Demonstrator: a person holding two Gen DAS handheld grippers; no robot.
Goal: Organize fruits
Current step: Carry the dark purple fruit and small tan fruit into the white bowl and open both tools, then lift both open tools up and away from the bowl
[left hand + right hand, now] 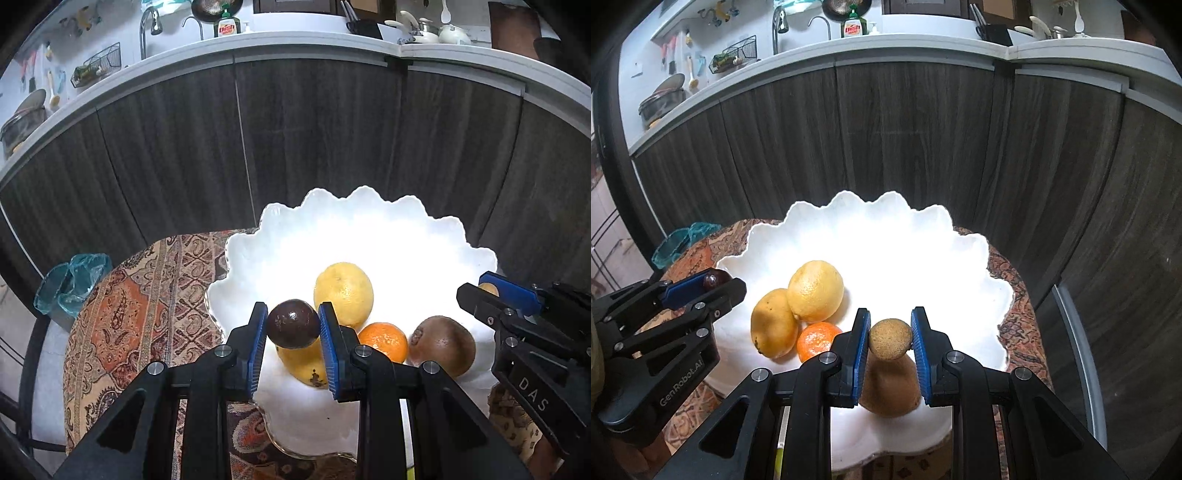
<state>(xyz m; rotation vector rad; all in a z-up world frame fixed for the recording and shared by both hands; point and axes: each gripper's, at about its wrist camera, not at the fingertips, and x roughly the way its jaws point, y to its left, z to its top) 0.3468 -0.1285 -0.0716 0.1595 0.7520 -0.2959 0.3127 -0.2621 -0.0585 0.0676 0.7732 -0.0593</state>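
Two grippers hang over the white bowl point(960, 258): left gripper point(293, 325) clamps a dark, perhaps passion, fruit point(293, 323); right gripper point(890, 338) clamps a small brown kiwi point(890, 338).

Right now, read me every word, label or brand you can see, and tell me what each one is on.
"DAS": on the right gripper's black body.
"GenRobot.AI": on the left gripper's black body.
"Dish": red label on the green soap bottle by the sink; the smaller print below is too blurred to read.
Nothing readable on the fruit or the bowl.
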